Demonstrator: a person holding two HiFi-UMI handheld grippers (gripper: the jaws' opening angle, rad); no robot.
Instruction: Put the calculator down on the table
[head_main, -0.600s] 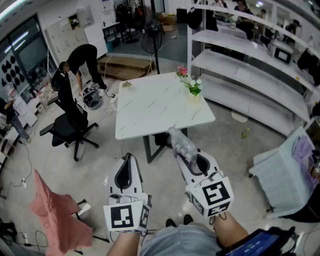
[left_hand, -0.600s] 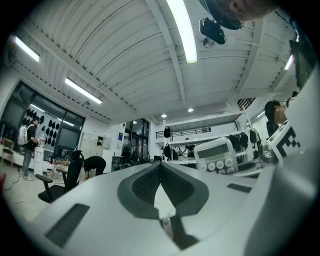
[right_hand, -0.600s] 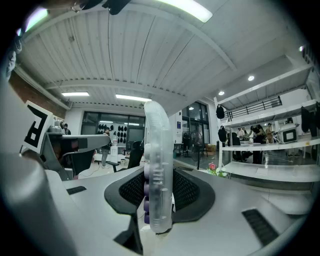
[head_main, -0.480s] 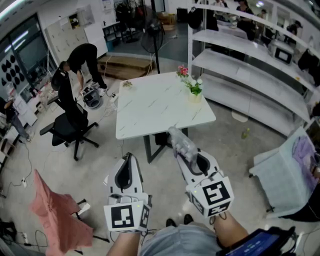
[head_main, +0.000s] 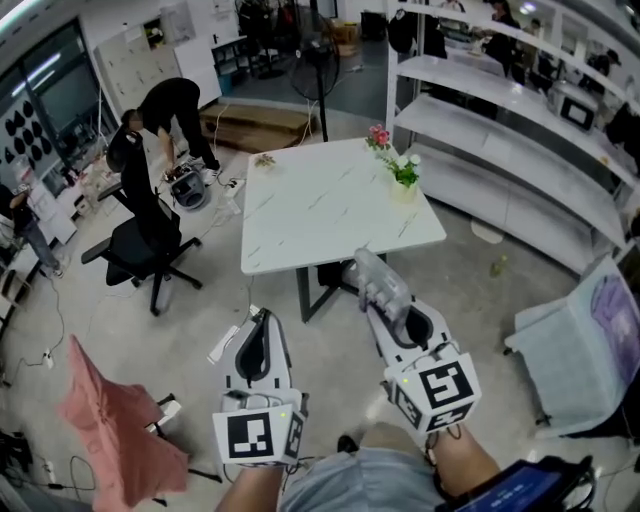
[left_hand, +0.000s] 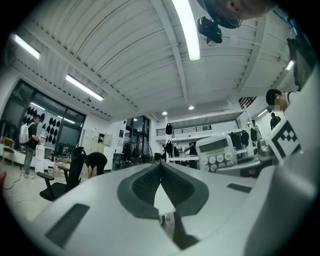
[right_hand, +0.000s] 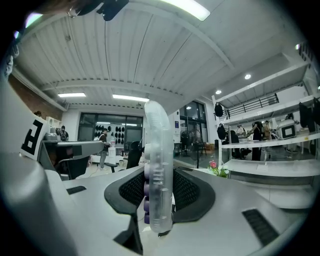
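A translucent calculator (head_main: 377, 284) with purple keys stands edge-on in my right gripper (head_main: 392, 303), whose jaws are shut on its lower end. In the right gripper view the calculator (right_hand: 158, 170) rises upright between the dark pads (right_hand: 187, 192). The white marble table (head_main: 330, 210) lies ahead of both grippers, its near edge just beyond the calculator's tip. To the left and short of the table, my left gripper (head_main: 261, 320) is shut with nothing in it; its tips meet at the front of the gripper (left_hand: 160, 165). The calculator (left_hand: 216, 152) also shows at the right of the left gripper view.
A small pot of flowers (head_main: 402, 178) stands at the table's far right corner. A black office chair (head_main: 140, 250) and a person bending over (head_main: 172, 112) are to the left. White shelves (head_main: 520, 130) run along the right. A pink cloth (head_main: 115, 425) hangs near left.
In the head view the table has drawn slightly nearer and shifted right. Both grippers keep their pose, and the calculator stays clamped in the right one.
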